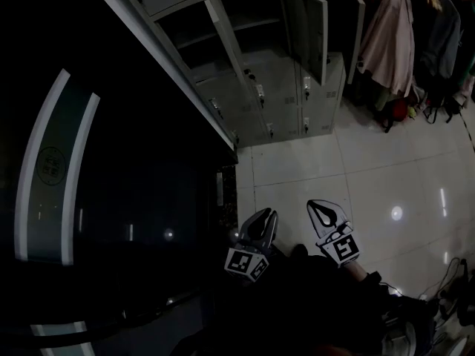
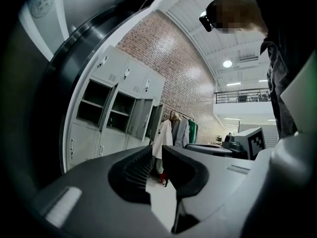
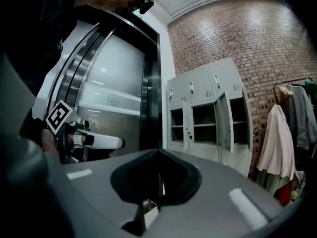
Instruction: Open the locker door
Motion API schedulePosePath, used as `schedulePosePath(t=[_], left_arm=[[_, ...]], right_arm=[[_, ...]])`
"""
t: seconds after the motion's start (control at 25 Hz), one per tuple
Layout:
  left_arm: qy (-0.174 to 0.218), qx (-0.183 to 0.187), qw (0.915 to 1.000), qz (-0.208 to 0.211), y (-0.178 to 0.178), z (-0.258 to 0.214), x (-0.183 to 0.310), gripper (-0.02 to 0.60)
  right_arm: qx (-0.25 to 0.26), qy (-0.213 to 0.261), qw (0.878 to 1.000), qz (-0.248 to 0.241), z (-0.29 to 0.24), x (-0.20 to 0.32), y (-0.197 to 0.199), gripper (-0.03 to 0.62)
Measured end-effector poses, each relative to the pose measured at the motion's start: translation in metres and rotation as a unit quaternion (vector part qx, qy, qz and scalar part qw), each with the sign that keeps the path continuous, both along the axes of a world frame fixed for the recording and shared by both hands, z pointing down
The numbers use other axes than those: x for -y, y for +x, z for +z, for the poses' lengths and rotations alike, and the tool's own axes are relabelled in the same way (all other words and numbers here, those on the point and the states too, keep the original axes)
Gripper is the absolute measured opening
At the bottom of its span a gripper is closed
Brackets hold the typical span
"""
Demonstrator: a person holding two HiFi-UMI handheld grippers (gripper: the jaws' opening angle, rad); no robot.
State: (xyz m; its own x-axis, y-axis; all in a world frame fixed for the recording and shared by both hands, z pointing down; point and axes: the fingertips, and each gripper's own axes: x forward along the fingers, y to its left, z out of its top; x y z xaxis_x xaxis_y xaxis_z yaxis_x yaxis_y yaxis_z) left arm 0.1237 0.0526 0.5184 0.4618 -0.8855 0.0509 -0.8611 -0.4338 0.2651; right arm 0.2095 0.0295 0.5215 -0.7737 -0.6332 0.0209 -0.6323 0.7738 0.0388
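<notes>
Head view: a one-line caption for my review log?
Left gripper and right gripper held low over the tiled floor, apart from grey lockers with several doors already open.

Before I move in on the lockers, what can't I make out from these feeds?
Open compartments, head view: interiors too dark to show contents.
Latches on the closed doors, every view: too small to tell locked from unlocked.
Hanging coats, right gripper view: cut off by the right edge.
Emblem on the dark panel, head view: lettering too small.

Left tool (image 1: 270, 215) barely parted, right tool (image 1: 315, 206) closed — both empty
</notes>
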Motion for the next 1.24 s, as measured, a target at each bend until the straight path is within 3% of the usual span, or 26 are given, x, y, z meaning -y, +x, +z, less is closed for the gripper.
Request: schedulePosePath(t=[0.64,1.24], left_arm=[[0.017,-0.006,0.9998,0.007,0.006,-0.003,-0.056,0.064],[0.012,-0.009,0.9999,0.001,-0.004,0.004,-0.071,0.064]], right_arm=[[-0.001,0.024,1.000,-0.002,-0.015,-0.062,0.003,0.000],[-0.001,0.029,1.000,-0.012,-0.024,-0.072,-0.008,0.000]])
